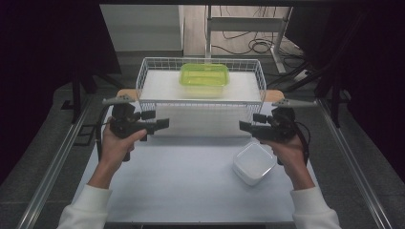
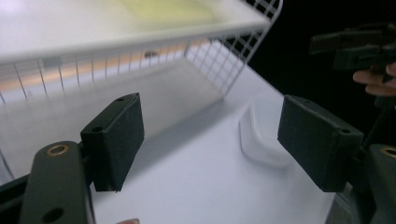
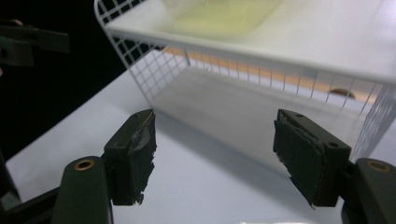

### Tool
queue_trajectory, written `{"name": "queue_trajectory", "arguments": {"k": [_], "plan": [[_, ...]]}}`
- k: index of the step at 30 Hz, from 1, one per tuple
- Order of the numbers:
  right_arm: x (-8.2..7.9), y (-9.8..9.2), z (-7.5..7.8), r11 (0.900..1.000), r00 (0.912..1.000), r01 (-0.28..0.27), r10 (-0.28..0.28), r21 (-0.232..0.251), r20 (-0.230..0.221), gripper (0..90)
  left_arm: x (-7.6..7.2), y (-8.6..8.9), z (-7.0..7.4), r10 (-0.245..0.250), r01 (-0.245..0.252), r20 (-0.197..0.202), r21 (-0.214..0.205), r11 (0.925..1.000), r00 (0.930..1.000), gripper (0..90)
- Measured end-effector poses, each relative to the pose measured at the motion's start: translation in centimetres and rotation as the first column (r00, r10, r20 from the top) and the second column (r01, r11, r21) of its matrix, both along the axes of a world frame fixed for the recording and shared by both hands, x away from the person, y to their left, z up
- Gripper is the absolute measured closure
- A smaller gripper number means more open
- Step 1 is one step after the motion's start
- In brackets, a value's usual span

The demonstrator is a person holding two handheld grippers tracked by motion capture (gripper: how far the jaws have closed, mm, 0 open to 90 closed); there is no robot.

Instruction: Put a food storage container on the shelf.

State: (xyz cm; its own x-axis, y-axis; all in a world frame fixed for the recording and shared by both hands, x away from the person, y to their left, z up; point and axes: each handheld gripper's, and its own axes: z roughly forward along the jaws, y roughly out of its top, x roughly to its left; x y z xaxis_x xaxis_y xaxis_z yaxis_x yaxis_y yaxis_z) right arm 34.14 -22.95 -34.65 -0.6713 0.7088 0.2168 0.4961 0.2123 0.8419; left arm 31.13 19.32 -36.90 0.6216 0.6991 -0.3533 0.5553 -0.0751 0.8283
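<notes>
A white wire basket (image 1: 200, 86) stands at the back of the white table (image 1: 181, 181), with a translucent green lidded container (image 1: 204, 76) on the white board inside it. At the front right lies a shallow white square container (image 1: 254, 163). My left gripper (image 1: 156, 120) hovers open before the basket's left front corner, jaws pointing right. My right gripper (image 1: 252, 122) hovers open before the basket's right front corner, jaws pointing left. Nothing lies between the left gripper's (image 2: 210, 140) jaws or the right gripper's (image 3: 215, 154) jaws. The white container (image 2: 259, 140) shows beyond the left jaws.
Metal rails (image 1: 52, 162) run along both sides of the table. Behind the basket are a desk frame and floor cables (image 1: 253, 45). The basket's mesh wall (image 3: 140, 60) is close ahead of the right gripper, and the other gripper (image 2: 355, 44) shows at upper right of the left gripper view.
</notes>
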Motion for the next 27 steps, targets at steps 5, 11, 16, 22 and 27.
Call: {"name": "queue_trajectory", "arguments": {"k": [5, 11, 16, 22, 27], "plan": [[-1.5, -0.7, -2.5, 0.9983, 0.9992, -0.031, 0.03, -0.049, -0.026, 30.5, -1.4, 0.1, -2.4, 0.006, -0.004, -0.038, 0.036, 0.9993, 0.9993, 22.4], [-3.2, -2.1, -5.9, 0.998, 0.9959, -0.04, 0.036, -0.049, -0.083, 30.6, -3.2, 0.1, -5.7, 0.006, 0.0, -0.102, 0.056, 0.9984, 0.9948, 22.4], [-4.3, -2.9, -8.0, 0.9977, 0.9913, -0.031, 0.023, -0.06, -0.129, 31.2, -4.3, 0.3, -7.3, 0.034, -0.021, -0.121, 0.102, 0.9946, 0.992, 23.0], [-5.2, -3.6, -8.8, 0.9943, 0.9921, -0.014, 0.001, -0.106, -0.126, 31.9, -5.6, 0.5, -8.2, 0.044, -0.029, -0.124, 0.125, 0.9917, 0.9914, 23.3], [-5.5, -3.5, -8.8, 0.9934, 0.9909, 0.002, -0.017, -0.115, -0.133, 31.8, -5.8, 0.5, -8.0, 0.051, -0.036, -0.112, 0.131, 0.9908, 0.9924, 23.2]]}}
